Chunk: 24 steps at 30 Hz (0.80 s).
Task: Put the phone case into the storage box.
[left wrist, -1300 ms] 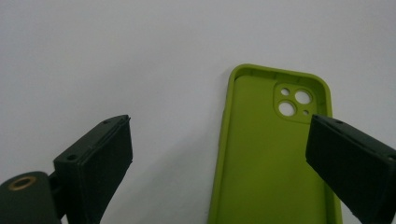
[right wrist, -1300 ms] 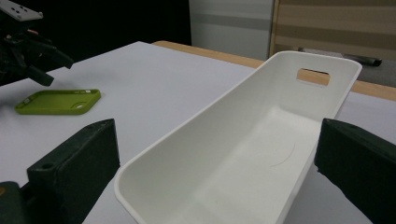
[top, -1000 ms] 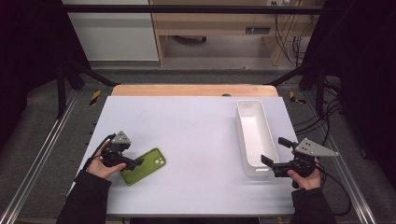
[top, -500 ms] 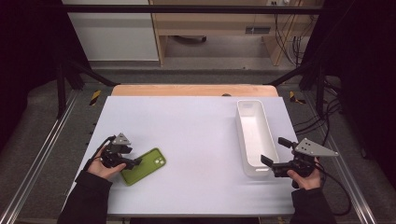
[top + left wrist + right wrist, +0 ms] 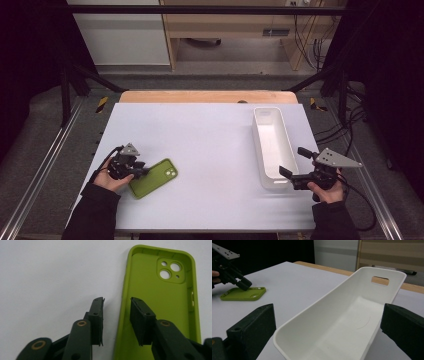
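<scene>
Two grippers | left gripper (image 5: 116,315) fingers closing astride green phone case (image 5: 160,302) wall, not yet pinching, to lift | right gripper (image 5: 327,332) fingers wide, steadying white bin (image 5: 352,312) near end

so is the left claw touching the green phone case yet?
Apart. The left gripper view shows the left claw, which has just been closing, straddling the phone case wall, with gaps either side.

White table (image 5: 210,125) centre frame, wood strip along far edge. Grey floor (image 5: 220,80) beyond. White cabinet (image 5: 120,35) upper left, wood bench (image 5: 235,30) upper centre, cables (image 5: 312,35) upper right. Black frame bars (image 5: 200,9) across top. Sides dark.
</scene>
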Motion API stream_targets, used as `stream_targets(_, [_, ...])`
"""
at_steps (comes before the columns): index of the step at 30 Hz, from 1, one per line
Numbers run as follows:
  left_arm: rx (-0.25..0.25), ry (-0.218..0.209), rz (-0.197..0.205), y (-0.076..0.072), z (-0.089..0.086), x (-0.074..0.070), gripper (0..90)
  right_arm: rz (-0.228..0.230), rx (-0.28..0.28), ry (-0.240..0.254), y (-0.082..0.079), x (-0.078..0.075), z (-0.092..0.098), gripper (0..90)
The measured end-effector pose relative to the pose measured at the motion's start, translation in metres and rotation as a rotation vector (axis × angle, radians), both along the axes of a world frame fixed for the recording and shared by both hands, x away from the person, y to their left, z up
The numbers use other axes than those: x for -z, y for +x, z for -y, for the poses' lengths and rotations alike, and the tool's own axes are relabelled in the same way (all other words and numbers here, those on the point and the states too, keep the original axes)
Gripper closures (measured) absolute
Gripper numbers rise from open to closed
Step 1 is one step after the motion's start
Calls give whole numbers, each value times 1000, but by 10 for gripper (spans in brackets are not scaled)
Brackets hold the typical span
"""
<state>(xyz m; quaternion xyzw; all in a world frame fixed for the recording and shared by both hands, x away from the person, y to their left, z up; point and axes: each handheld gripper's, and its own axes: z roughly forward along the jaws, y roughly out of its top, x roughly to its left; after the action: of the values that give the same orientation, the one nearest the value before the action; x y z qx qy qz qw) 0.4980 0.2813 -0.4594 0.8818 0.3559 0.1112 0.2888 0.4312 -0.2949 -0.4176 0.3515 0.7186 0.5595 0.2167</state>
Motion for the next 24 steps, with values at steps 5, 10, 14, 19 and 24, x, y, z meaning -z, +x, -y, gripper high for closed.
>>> stream_targets(5, [-1,-7,-9,0,0,0,717,-1,0,-2,0,0,0,6])
stream_targets(10, [-2,-18,-28,0,0,0,764,-1,-1,-1,0,0,0,6])
stream_targets(14, [2,-24,-42,0,0,0,807,-1,-1,-2,0,0,0,6])
stream_targets(19, [-4,-26,-46,0,0,0,813,-1,-1,-2,0,0,0,6])
stream_targets(24, [-4,-20,-40,0,1,0,833,-2,-1,-1,0,0,0,6])
